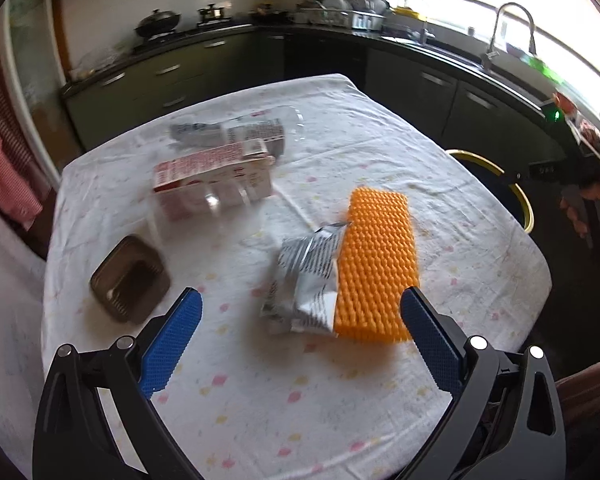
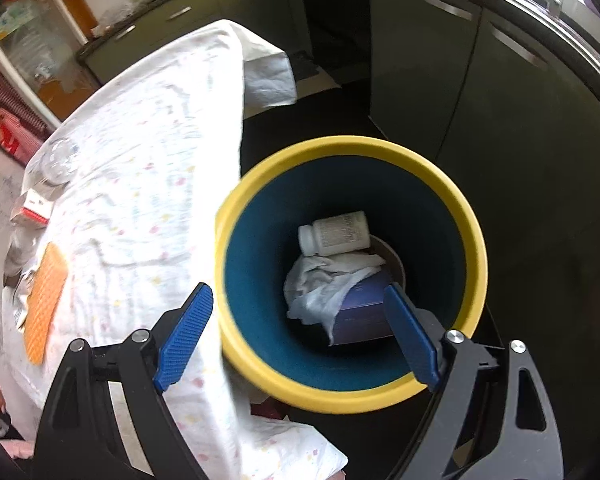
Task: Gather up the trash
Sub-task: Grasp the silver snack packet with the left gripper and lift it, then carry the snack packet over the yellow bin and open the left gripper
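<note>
On the clothed table (image 1: 284, 400) lie a crumpled silver wrapper (image 1: 306, 280), an orange ridged pad (image 1: 376, 264), a red and white carton (image 1: 212, 176), a clear plastic bottle (image 1: 260, 126) and a brown square tray (image 1: 130, 278). My left gripper (image 1: 300, 308) hangs open above the wrapper, holding nothing. My right gripper (image 2: 300, 304) is open and empty over the yellow-rimmed blue bin (image 2: 474, 240). Inside the bin lie a white pill bottle (image 2: 334, 234), a white tissue (image 2: 324, 284) and a purple box (image 2: 364, 316).
The bin's yellow rim (image 1: 520, 196) shows past the table's right edge. Dark kitchen cabinets (image 1: 440, 88) and a sink tap (image 1: 512, 28) run along the back. A hand (image 1: 580, 208) with the other gripper's handle is at the right. The tablecloth (image 2: 140, 184) hangs beside the bin.
</note>
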Demonstrator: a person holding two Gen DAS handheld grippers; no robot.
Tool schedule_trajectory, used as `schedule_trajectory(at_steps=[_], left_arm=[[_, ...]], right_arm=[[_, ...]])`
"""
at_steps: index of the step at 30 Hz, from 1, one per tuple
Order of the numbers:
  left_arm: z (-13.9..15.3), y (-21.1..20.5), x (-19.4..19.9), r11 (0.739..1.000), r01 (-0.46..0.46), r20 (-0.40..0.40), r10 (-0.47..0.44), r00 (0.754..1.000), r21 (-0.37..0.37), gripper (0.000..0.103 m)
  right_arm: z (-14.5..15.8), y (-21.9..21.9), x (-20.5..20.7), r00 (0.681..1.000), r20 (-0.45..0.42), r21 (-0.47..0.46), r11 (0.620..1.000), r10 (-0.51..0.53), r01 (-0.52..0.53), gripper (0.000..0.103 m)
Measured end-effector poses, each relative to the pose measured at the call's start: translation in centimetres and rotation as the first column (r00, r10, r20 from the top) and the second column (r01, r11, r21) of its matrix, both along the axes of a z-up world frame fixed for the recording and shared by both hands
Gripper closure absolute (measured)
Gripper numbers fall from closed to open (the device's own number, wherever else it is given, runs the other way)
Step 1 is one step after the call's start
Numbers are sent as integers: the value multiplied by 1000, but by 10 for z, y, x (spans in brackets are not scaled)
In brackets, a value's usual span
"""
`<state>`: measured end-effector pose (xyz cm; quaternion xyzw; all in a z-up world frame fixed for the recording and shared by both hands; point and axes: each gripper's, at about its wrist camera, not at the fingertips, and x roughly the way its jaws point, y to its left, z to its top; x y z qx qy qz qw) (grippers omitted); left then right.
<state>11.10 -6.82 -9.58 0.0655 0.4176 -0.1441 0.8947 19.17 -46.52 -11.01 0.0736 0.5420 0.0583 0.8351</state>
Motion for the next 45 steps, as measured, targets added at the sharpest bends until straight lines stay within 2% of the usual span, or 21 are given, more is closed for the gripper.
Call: schedule_trajectory(at_steps=[2, 4, 7, 8, 19, 22, 25, 31, 34, 38, 41, 45], left_arm=[[-6, -5, 12, 999, 34, -33, -35, 999, -16, 22], [-16, -8, 28, 998, 57, -93, -61, 994, -41, 31], [-26, -8, 46, 996, 67, -143, -75, 987, -64, 35], [-29, -7, 52, 995, 64, -161, -75, 984, -70, 39], [-48, 8, 75, 994, 49, -229, -71, 971, -101, 44], [-49, 9, 77, 994, 49, -223, -70, 972, -99, 59], [-47, 12, 76, 992, 43, -223, -68, 972, -116, 68], [-22, 16, 59, 999, 5, -120, -11, 993, -51, 68], [-2, 10, 47, 1000, 18, -72, -20, 997, -20, 68], [23, -11, 36, 996, 87, -35, -88, 996, -38, 68], [37, -43, 35, 983, 174, -19, -175, 984, -65, 68], [41, -108, 49, 949, 308, -20, -310, 951, -69, 68]], right_arm=[[3, 6, -3, 1000, 5, 3, 1000, 19, -19, 21], [6, 13, -4, 999, 11, 5, 999, 39, -39, 21], [8, 21, -6, 998, 12, 2, 998, 66, -66, 21], [8, 23, -6, 997, 13, 0, 997, 72, -72, 21], [0, 37, -5, 994, -6, 1, 994, 109, -109, 21], [1, 42, -6, 993, -6, 1, 993, 117, -117, 21], [6, 46, -8, 992, 4, 3, 992, 124, -124, 21], [19, 54, -18, 990, 43, -3, 991, 136, -136, 21], [24, 55, -25, 989, 61, 3, 991, 136, -137, 21], [26, 50, -36, 990, 81, -3, 993, 114, -114, 21], [26, 37, -46, 993, 94, -22, 997, 73, -71, 21], [28, 7, -65, 993, 119, -48, 999, -8, 14, 21]])
